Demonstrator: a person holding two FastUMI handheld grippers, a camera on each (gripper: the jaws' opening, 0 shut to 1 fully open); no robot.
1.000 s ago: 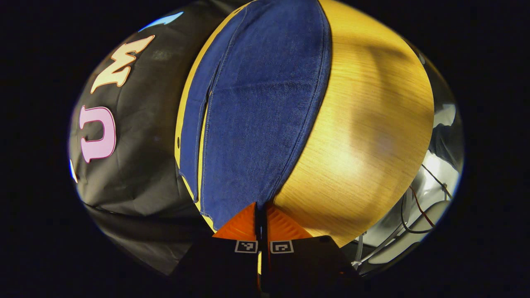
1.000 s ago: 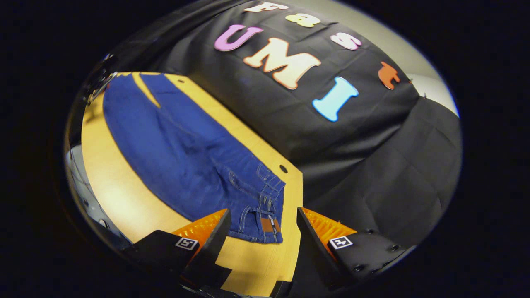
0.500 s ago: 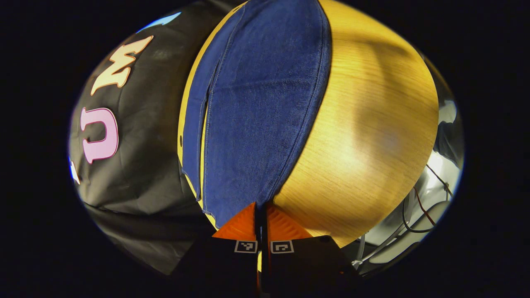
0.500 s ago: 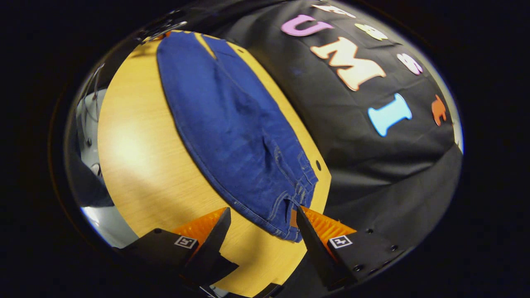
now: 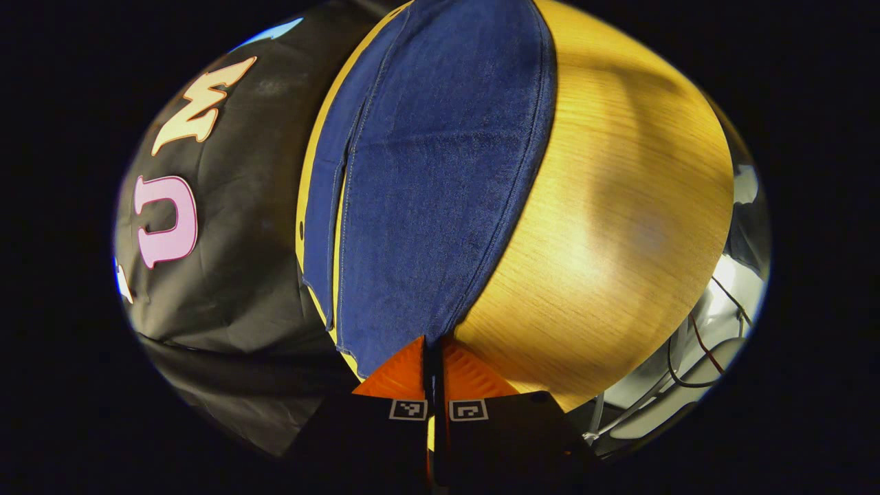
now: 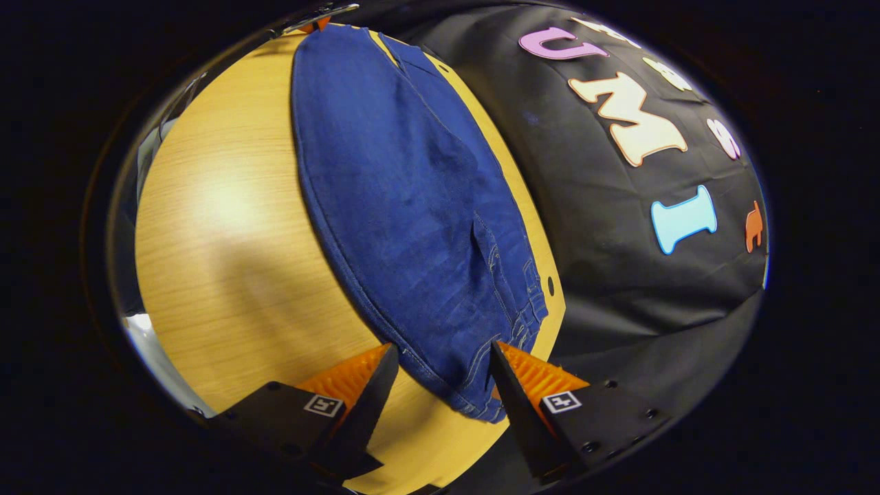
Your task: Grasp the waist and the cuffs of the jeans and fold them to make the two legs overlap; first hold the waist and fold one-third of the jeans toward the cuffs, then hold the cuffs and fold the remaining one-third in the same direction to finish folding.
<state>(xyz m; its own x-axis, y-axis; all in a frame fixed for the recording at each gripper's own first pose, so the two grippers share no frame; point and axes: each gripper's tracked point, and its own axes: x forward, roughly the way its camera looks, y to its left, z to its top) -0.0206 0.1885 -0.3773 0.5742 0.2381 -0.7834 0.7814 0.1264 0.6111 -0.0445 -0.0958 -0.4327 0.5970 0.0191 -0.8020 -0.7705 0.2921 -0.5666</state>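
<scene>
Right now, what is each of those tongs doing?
Left tongs: closed, pinching the cuff end of the jeans.
Right tongs: open, straddling the jeans' waist, not gripping yet.

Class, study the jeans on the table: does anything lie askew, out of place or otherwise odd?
One thing: the jeans are folded lengthwise, but the legs do not match at the cuff end; a strip of the lower leg pokes out toward the wall. The table shows no spill or damage.
</scene>
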